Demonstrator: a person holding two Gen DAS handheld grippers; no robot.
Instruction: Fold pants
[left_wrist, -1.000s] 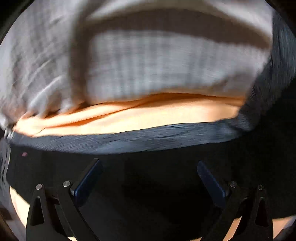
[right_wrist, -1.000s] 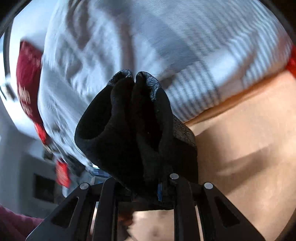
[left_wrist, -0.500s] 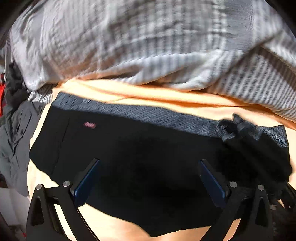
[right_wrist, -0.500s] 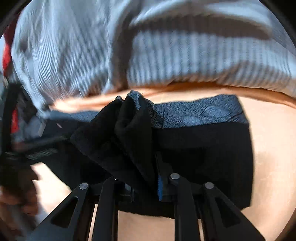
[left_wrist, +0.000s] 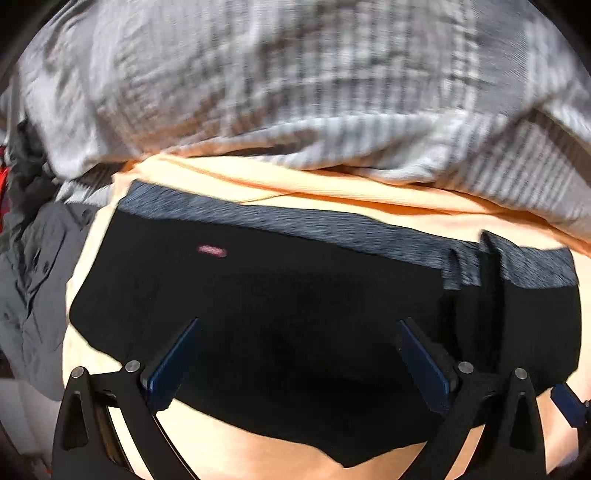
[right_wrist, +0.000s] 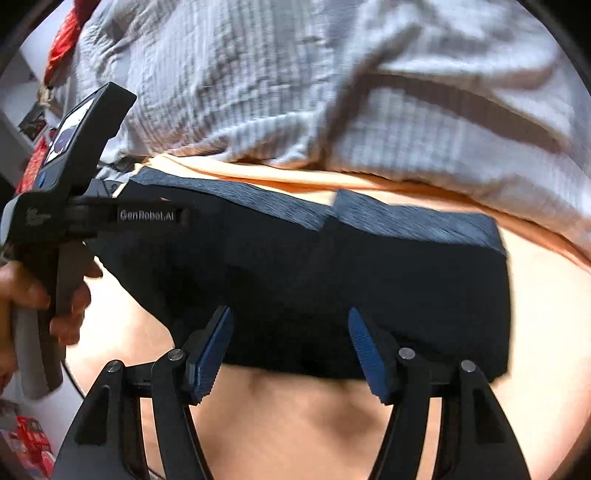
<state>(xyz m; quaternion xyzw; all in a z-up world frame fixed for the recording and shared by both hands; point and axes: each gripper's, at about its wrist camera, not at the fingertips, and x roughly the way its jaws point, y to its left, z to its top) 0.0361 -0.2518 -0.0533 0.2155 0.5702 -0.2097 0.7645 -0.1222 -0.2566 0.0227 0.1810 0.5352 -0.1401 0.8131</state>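
The left tool (left_wrist: 295, 354) is seen with its jaws spread wide and nothing between them, held just above the black pants (left_wrist: 280, 314). The pants lie folded flat on an orange sheet (left_wrist: 369, 184), grey waistband (left_wrist: 295, 221) toward 12 o'clock; a grey striped blanket (left_wrist: 295, 74) lies beyond it. The right tool (right_wrist: 290, 341) is likewise spread and empty, above the near edge of the pants (right_wrist: 332, 277), at 6 o'clock.
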